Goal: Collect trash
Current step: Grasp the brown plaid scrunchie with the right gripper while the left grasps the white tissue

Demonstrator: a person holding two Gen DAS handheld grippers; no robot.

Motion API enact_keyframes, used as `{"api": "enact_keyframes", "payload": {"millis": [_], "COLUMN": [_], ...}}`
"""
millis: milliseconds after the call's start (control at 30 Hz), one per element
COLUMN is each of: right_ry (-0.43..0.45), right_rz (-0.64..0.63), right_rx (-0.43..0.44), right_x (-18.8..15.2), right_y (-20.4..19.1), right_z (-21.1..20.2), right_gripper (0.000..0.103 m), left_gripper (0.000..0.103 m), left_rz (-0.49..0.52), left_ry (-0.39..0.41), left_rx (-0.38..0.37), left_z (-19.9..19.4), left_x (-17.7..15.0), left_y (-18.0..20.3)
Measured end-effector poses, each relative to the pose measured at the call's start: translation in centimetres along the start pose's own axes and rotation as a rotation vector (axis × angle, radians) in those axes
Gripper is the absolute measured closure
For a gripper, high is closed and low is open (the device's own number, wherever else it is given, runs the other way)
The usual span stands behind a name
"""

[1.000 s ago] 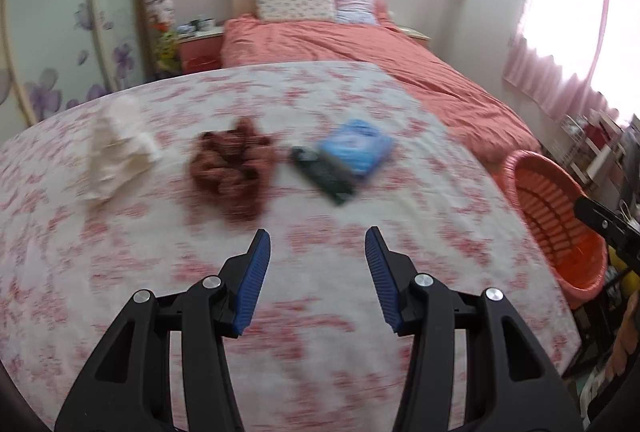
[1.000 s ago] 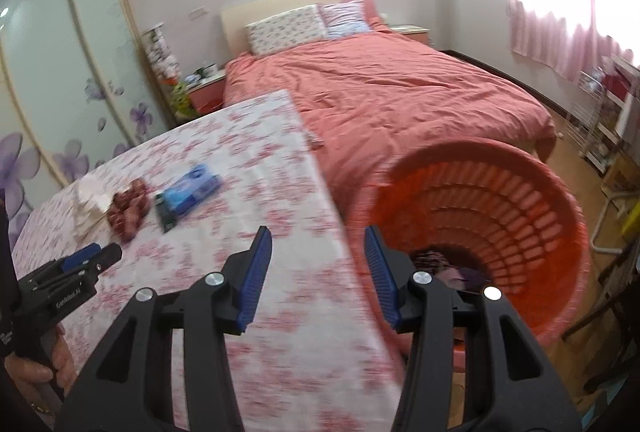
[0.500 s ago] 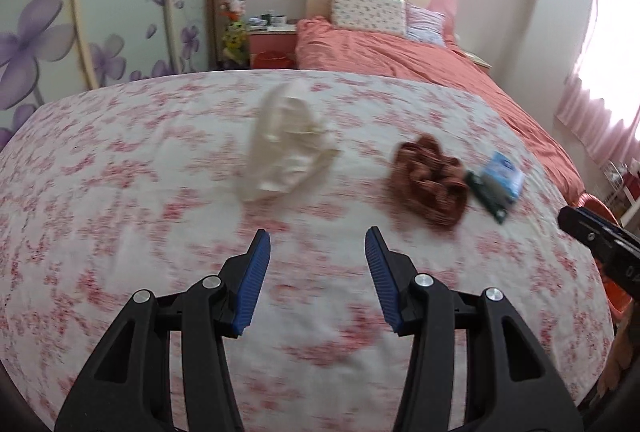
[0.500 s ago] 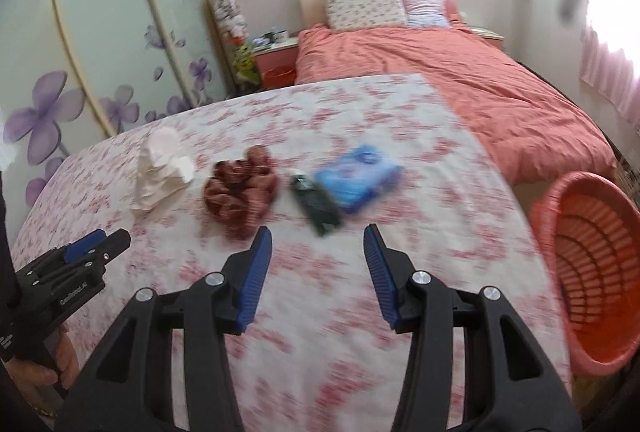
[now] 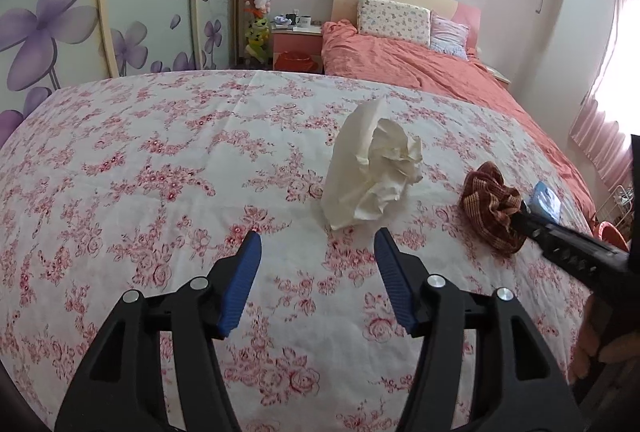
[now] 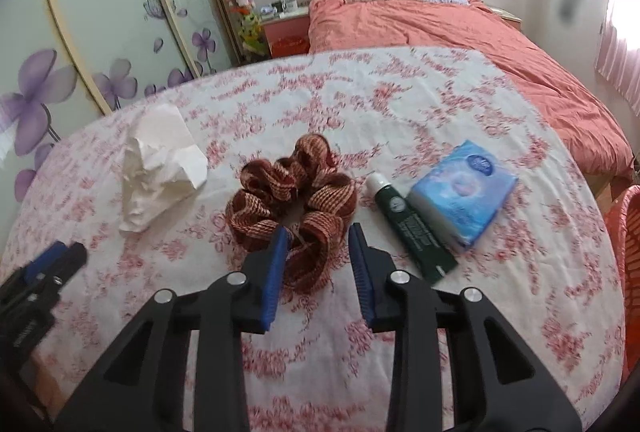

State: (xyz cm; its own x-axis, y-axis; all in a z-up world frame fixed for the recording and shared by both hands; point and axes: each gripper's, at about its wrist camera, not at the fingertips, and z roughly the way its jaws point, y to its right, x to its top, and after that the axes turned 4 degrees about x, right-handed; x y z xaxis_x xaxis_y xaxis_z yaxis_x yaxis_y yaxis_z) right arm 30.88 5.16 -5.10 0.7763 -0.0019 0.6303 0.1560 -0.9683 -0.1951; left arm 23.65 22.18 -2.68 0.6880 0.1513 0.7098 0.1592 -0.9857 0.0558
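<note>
The left gripper [image 5: 318, 252] hovers wide open, empty, with the crumpled tissue [image 5: 372, 172] just ahead. The right gripper [image 6: 318, 252], jaws apart, straddles the brown scrunchie's [image 6: 292, 200] near edge.

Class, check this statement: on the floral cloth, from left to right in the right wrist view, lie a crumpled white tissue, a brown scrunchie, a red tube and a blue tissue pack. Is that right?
Not quite: the tube is dark green with a white cap, not red, as the right wrist view shows. The rest holds: the crumpled white tissue, the brown scrunchie and the blue tissue pack lie in that order on the floral cloth.
</note>
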Motion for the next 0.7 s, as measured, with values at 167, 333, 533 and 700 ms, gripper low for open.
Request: {"api": "enact_keyframes", "payload": {"millis": [167,333,533,700], "right_ry": [0.002,0.081,0.158,0.185], "right_rz": [-0.039,-0.03,-0.014,0.015], "right_rx": [-0.001,0.029,0.032,-0.001], "right_x": [-0.7,-0.9,-1.0,-1.2], "right_y": [-0.4,0.7,2.5,4.6], "right_z": [0.0,-3.7,-7.6,-9.2], "right_gripper": [0.097,0.098,0.098,0.098], "left_gripper": [0.037,0.033,0.027,0.023], "left_rz": [0.003,-0.002,-0.02,-0.007], "left_ry": [0.002,-0.004,-0.026,-0.029], "left_rx": [-0.01,-0.021,-0.037,-0.016], "left_z": [0.7,1.5,2.7,4.0], "left_x": [0.6,1.4,2.2,3.1], "left_y": [0.7,1.5,2.4,3.4]}}
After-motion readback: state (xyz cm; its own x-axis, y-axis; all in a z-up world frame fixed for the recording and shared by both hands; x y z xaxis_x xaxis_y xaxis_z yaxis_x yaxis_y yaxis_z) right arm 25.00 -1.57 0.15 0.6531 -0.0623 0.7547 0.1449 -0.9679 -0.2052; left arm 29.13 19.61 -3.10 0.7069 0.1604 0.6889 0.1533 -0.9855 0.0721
